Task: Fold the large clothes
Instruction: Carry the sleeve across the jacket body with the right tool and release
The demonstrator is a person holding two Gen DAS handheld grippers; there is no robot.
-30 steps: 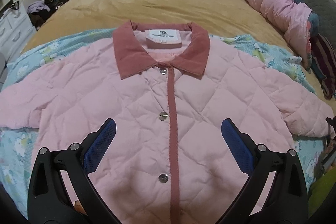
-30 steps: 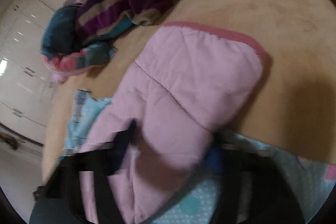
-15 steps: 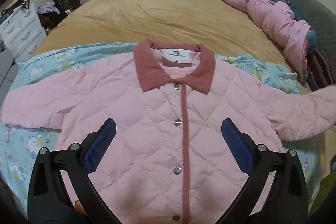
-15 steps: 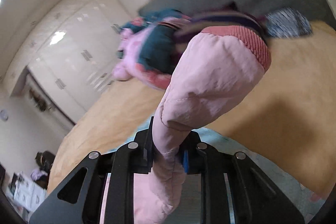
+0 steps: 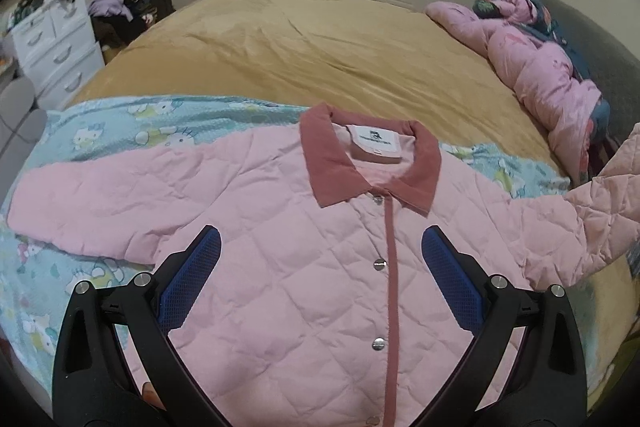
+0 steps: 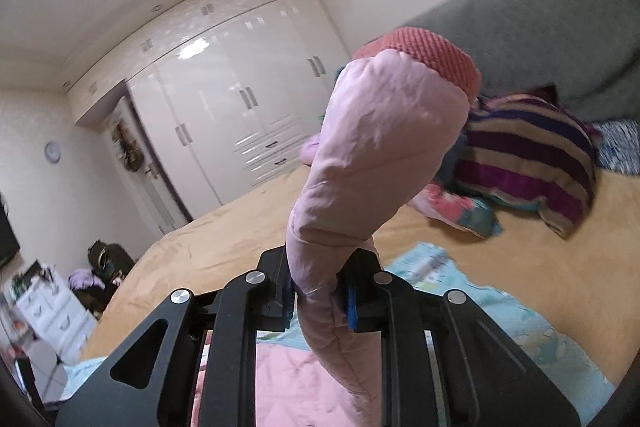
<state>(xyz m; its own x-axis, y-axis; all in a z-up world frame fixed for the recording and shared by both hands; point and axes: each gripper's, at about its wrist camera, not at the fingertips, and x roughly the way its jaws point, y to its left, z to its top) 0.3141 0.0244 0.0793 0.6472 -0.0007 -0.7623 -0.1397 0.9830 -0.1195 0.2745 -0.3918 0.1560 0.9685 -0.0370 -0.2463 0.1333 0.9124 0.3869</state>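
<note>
1 tan bed point(image 5: 320, 43), 1 blue cartoon-print sheet point(image 5: 100, 135) across it; 1 pink quilted jacket point(image 5: 280, 267) flat on the sheet — 4 snaps visible; left gripper point(image 5: 320, 247) jaws apart above it, right gripper point(image 6: 318, 297) clamped on 1 raised sleeve point(image 6: 380, 147)

Right tongs point(image 6: 318, 297) clamped sleeve point(image 6: 384, 147), lifted it off bed point(image 6: 224, 239).

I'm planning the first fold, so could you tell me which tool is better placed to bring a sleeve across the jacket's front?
The right tool: it is shut on the sleeve, lifted clear of the bed. The left tool hangs open above the jacket, holding nothing.
</note>
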